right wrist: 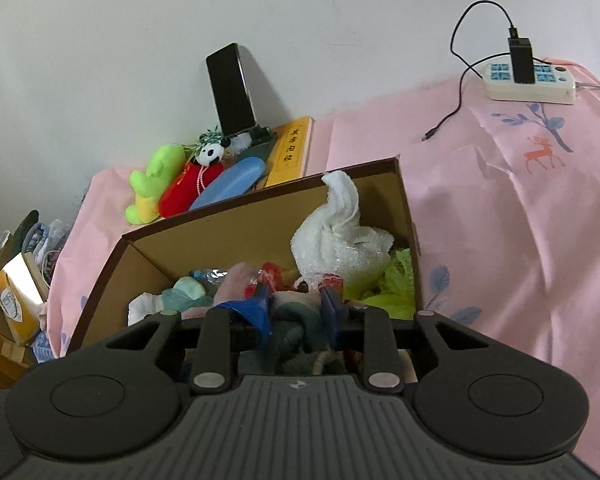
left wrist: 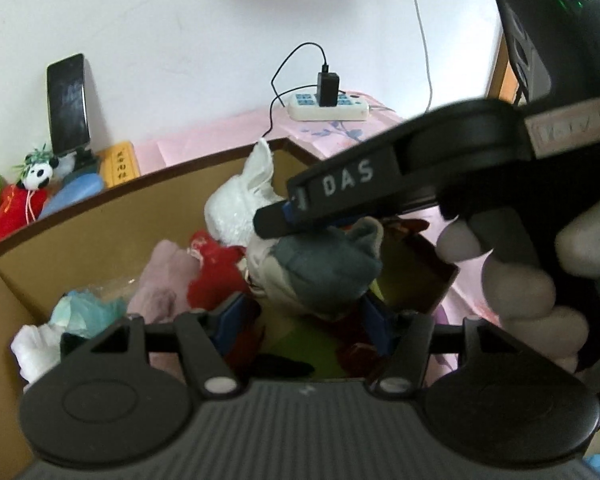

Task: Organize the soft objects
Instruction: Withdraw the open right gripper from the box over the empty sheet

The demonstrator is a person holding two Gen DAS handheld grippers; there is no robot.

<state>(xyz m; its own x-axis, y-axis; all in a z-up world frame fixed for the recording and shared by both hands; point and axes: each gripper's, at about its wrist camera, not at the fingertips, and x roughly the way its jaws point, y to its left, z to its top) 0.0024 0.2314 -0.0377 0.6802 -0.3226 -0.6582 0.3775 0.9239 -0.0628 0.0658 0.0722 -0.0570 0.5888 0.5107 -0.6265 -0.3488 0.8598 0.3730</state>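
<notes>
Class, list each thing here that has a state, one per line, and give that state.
Brown cardboard box: open, holding soft toys.
Grey-and-cream plush toy: between the left gripper fingers, pinched by the right gripper.
White fluffy plush: upright in box.
Black charger: plugged into white power strip.

1 cardboard box (right wrist: 228,236), 1 phone (right wrist: 232,88), 1 power strip (right wrist: 530,84), 3 plush toys outside the box.

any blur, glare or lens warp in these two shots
Left wrist view: the right gripper crossing the frame and the gloved hand look soft and smeared, and the cardboard box rim bows from fisheye. Right wrist view: sharper, flat even light, a bright glare on the small carton at left, dark vignetted corners.
</notes>
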